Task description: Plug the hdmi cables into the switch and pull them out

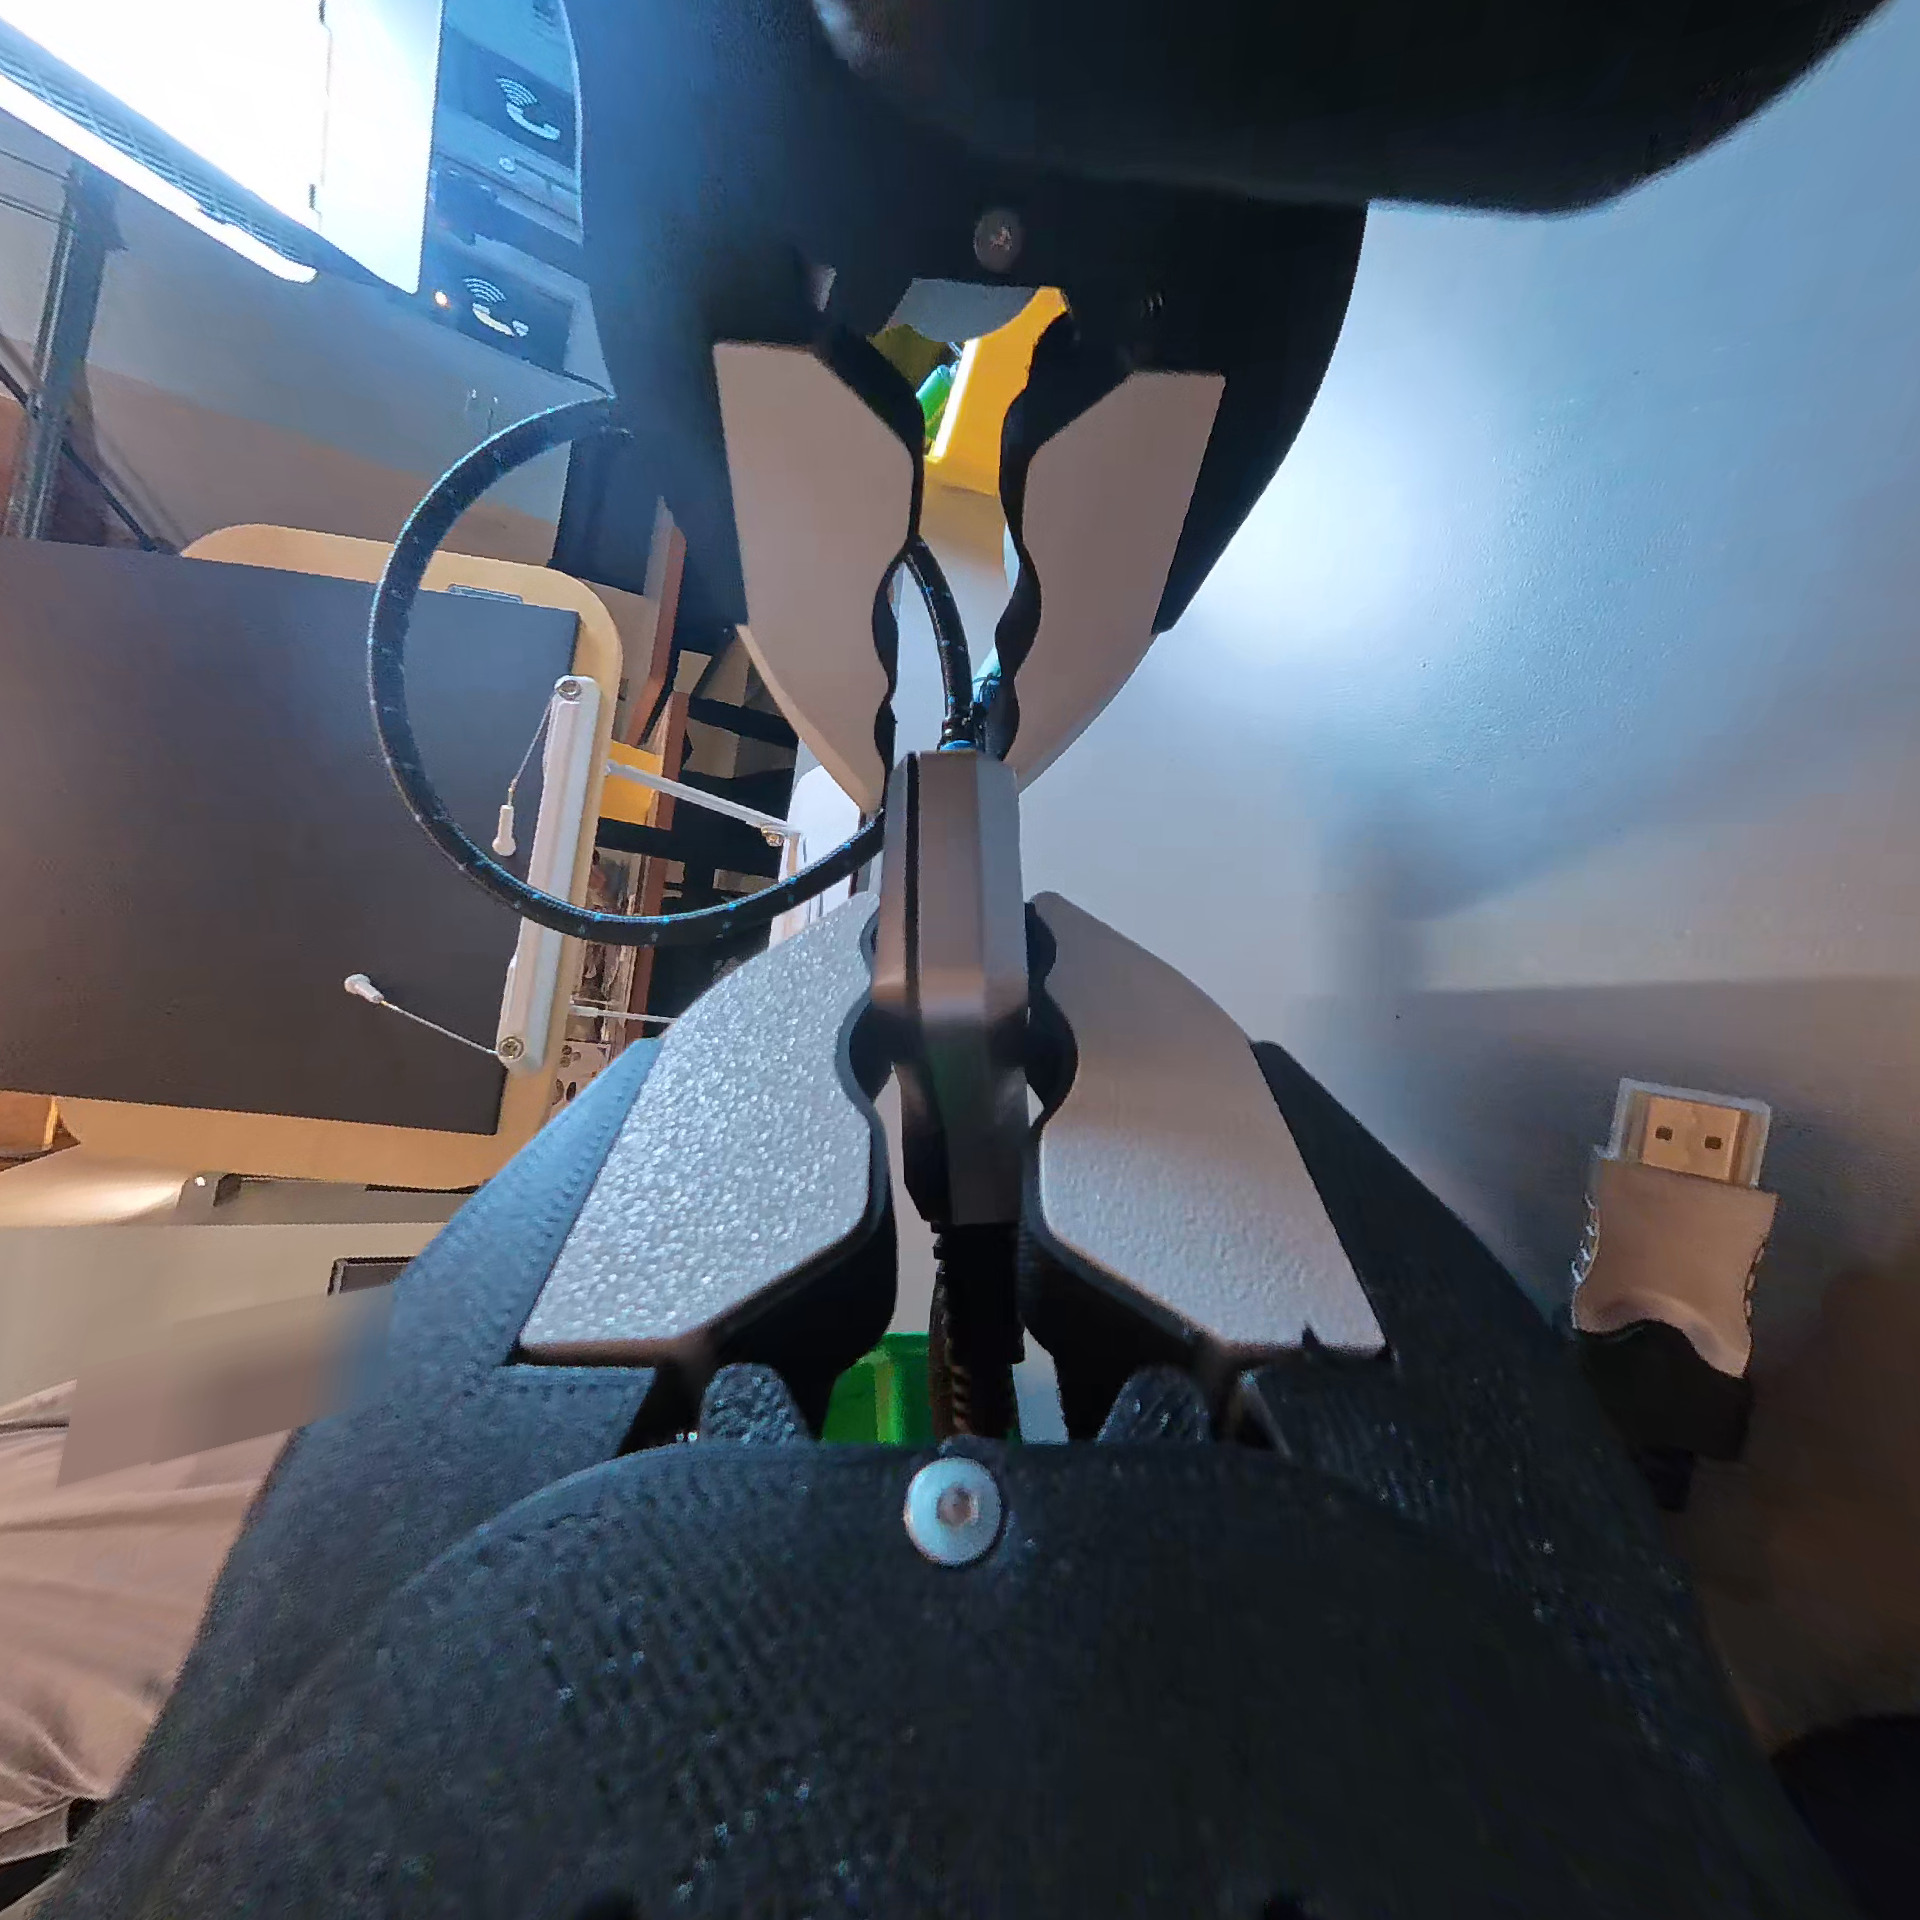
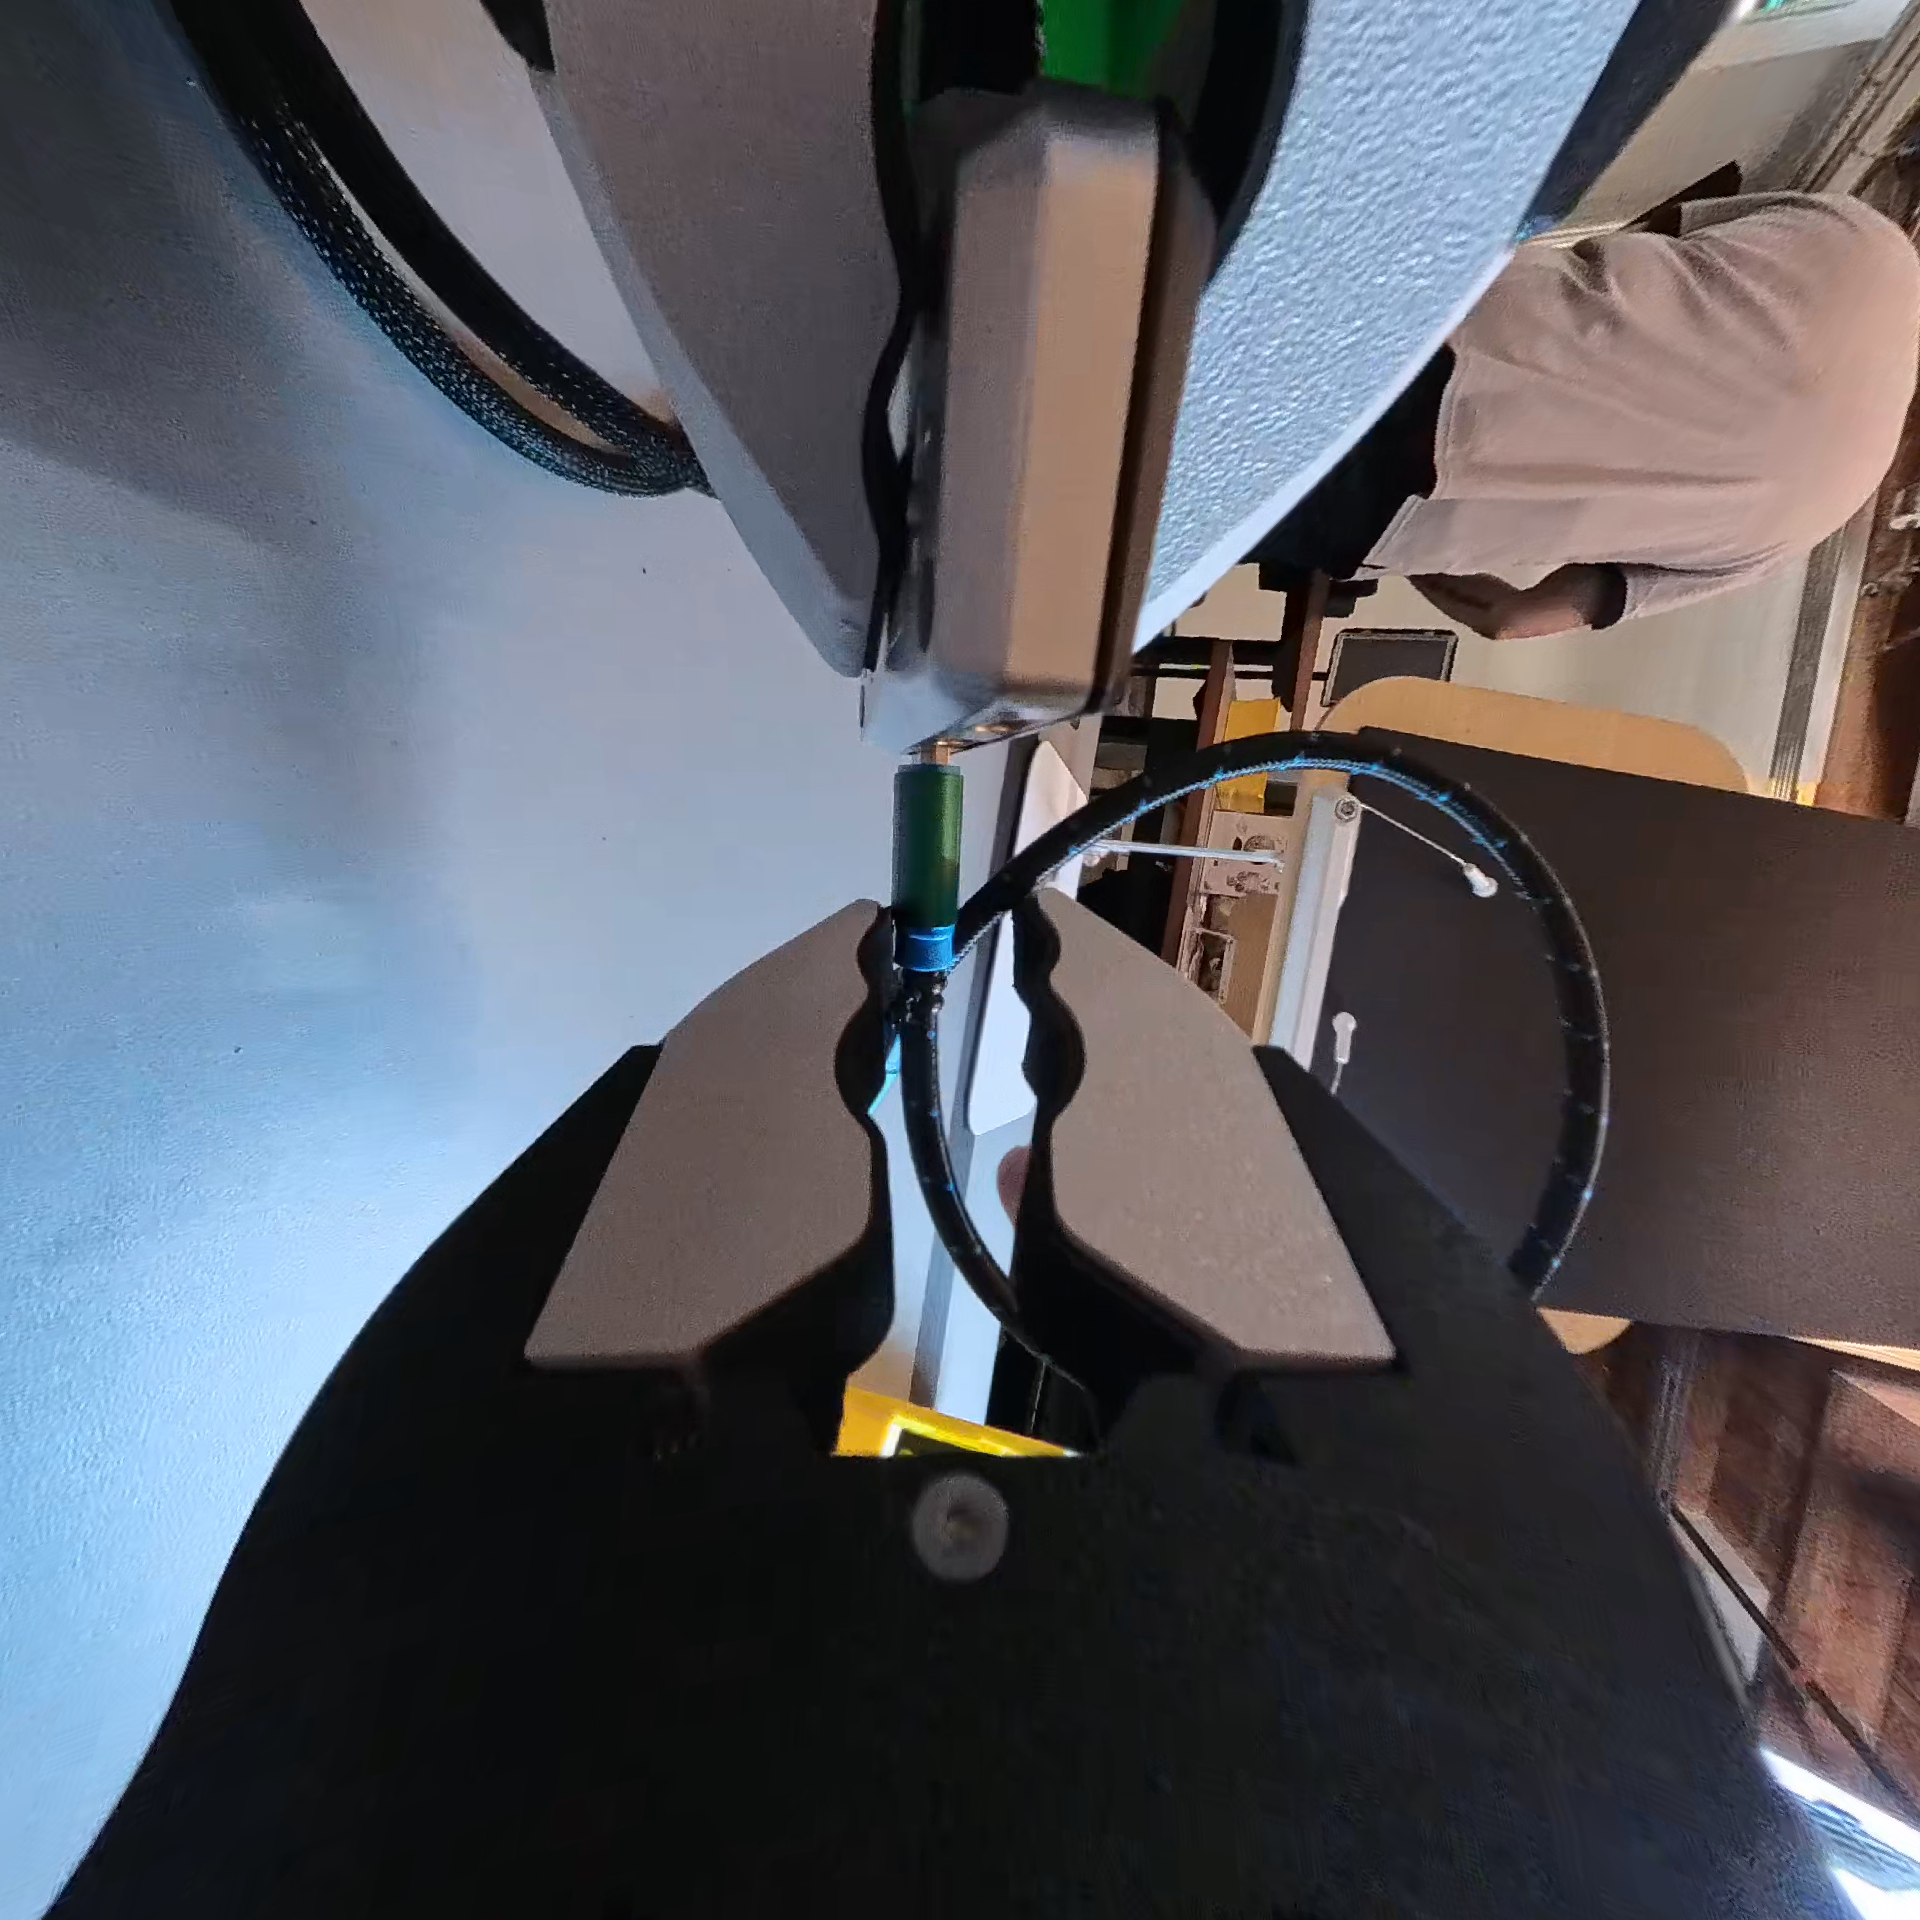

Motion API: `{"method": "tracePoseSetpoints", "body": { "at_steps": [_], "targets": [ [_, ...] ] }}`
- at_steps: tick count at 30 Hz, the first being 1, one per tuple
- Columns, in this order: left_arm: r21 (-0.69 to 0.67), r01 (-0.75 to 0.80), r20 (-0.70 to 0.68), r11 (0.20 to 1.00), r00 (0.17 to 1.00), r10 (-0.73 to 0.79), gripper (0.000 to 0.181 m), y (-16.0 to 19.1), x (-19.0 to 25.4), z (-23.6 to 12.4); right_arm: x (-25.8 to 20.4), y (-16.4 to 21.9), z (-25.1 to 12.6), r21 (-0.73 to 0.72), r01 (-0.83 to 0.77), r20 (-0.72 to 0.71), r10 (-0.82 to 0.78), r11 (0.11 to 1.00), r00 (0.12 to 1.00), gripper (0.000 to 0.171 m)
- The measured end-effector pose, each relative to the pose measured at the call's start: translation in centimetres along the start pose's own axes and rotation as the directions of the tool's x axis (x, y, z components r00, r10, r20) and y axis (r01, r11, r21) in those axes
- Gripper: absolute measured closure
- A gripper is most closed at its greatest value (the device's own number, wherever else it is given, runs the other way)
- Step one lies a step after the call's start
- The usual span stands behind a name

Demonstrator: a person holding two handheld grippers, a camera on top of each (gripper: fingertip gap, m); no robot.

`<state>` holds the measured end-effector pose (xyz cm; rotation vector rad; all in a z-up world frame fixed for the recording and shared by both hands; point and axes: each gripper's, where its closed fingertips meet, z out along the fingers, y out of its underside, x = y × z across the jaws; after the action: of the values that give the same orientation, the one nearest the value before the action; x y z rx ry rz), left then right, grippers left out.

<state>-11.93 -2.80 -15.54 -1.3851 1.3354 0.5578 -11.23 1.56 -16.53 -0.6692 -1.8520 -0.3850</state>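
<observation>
White counter (image 1: 1558,727) behind: left tool (image 1: 951,1039) clamps the dark grey switch box (image 1: 951,935); right tool (image 2: 951,997), parted around the green-collared braided cable (image 2: 928,852), should squeeze the collar, then pull straight.

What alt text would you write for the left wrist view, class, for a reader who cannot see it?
The left tongs clamp a dark grey switch edge-on, while the right tongs face them from above, around the thin black cable leaving its far end. A loose HDMI plug lies on the white table at right.
</observation>
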Motion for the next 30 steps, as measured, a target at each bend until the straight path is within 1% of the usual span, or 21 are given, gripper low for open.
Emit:
{"method": "tracePoseSetpoints", "body": {
  "at_steps": [4, 8, 10, 12, 14, 16, 20, 24, 27, 30],
  "targets": [
    [-0.007, 0.002, -0.009, 1.0, 1.0, -0.002, 0.159, 0.0, 0.1, 0.0, -0.1, -0.1, -0.2, 0.025, 0.001, -0.008, -0.001, 1.0, 1.0, 0.148],
    [-0.016, 0.013, -0.013, 1.0, 1.0, -0.014, 0.159, -0.1, 0.1, 0.0, 0.0, -1.5, -1.1, 0.106, -0.016, -0.01, 0.017, 0.994, 1.0, 0.147],
    [-0.006, 0.008, -0.017, 1.0, 1.0, -0.008, 0.159, -0.3, 0.2, 0.0, -0.4, -1.3, -0.9, 0.075, -0.012, 0.013, 0.011, 0.997, 1.0, 0.147],
    [0.019, 0.013, -0.022, 1.0, 1.0, -0.013, 0.159, -0.8, 0.4, -0.1, -0.9, -1.2, -0.4, 0.073, -0.011, 0.035, 0.009, 0.997, 0.999, 0.147],
    [0.026, 0.018, -0.037, 1.0, 0.999, -0.017, 0.159, -1.3, 0.6, -0.2, -1.4, -1.2, -0.2, 0.065, 0.014, 0.037, -0.016, 0.998, 0.999, 0.158],
    [-0.011, 0.009, -0.059, 1.0, 0.998, -0.01, 0.159, -1.1, 1.0, 0.0, -1.9, -0.9, -0.1, 0.046, -0.035, 0.098, 0.03, 0.998, 0.995, 0.158],
    [-0.069, 0.057, -0.078, 0.996, 0.995, -0.063, 0.157, -0.6, 1.2, 0.6, -2.3, -0.2, 0.0, 0.044, -0.052, 0.146, 0.045, 0.998, 0.988, 0.158],
    [-0.084, 0.096, -0.093, 0.992, 0.99, -0.104, 0.157, -0.3, 1.4, 1.1, -2.5, 0.7, -0.7, 0.017, -0.044, 0.187, 0.04, 0.999, 0.982, 0.158],
    [-0.056, 0.115, -0.086, 0.992, 0.989, -0.12, 0.157, -1.0, 0.9, 1.0, -1.7, 0.9, -1.8, 0.02, -0.079, 0.216, 0.073, 0.997, 0.974, 0.158],
    [-0.049, 0.144, -0.077, 0.988, 0.986, -0.147, 0.157, -1.7, 0.5, 0.9, -1.2, 1.2, -2.6, 0.02, -0.146, 0.264, 0.135, 0.989, 0.955, 0.158]
  ]
}}
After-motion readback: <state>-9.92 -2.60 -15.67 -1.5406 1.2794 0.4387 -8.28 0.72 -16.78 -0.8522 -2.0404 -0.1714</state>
